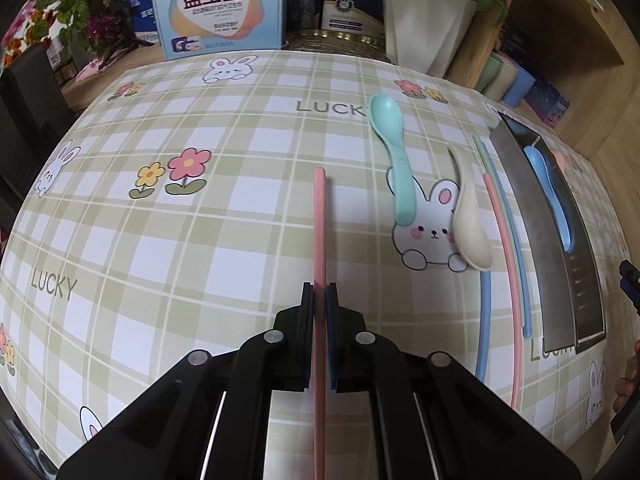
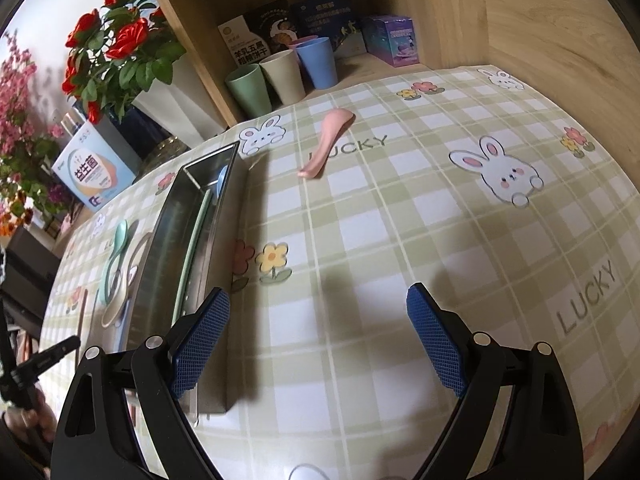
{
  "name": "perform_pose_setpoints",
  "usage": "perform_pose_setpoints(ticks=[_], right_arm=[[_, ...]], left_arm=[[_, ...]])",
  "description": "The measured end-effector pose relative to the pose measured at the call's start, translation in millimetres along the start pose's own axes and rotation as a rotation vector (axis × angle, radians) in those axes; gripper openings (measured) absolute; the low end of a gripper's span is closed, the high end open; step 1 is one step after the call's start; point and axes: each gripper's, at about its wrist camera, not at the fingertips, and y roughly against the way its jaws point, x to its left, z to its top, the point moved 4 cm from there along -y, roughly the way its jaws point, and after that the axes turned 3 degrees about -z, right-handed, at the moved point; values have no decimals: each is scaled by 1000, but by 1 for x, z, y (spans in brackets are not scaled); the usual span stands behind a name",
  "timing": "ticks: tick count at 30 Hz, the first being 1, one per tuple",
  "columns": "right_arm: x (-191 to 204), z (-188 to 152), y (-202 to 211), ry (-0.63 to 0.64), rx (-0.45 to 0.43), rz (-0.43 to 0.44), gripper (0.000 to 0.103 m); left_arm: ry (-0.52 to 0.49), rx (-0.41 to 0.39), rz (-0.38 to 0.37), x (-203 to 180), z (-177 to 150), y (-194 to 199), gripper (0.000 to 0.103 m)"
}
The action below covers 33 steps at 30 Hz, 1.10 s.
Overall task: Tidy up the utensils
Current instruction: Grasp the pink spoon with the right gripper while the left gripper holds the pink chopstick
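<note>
My left gripper (image 1: 320,286) is shut on a pink chopstick (image 1: 319,220) that points forward above the checked tablecloth. To its right lie a teal spoon (image 1: 392,160), a cream spoon (image 1: 470,220), and pink, blue and green chopsticks (image 1: 508,240). A steel tray (image 1: 536,232) beyond them holds a blue spoon (image 1: 548,188). My right gripper (image 2: 318,312) is open and empty over the cloth, just right of the steel tray (image 2: 160,248), which holds a green chopstick (image 2: 192,244). A pink spoon (image 2: 326,142) lies ahead of it.
Green, cream and blue cups (image 2: 280,72) stand in a wooden shelf at the table's back. A white vase with red flowers (image 2: 120,52) and boxes (image 1: 220,8) line the far edge. The right gripper's edge (image 1: 630,280) shows at far right in the left wrist view.
</note>
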Motion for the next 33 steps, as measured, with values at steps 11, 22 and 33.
perform_pose_setpoints(ticks=[11,22,33], right_arm=[[-7,77,-50,26,4,-6,61],[9,128,-129,72,68,-86,44],[18,141,-158,57,78,-174,35]], left_arm=[[33,-46,6,15,13,13,6],[33,-63,8,17,24,13,6],[47,-54,-7,19,28,5,6]])
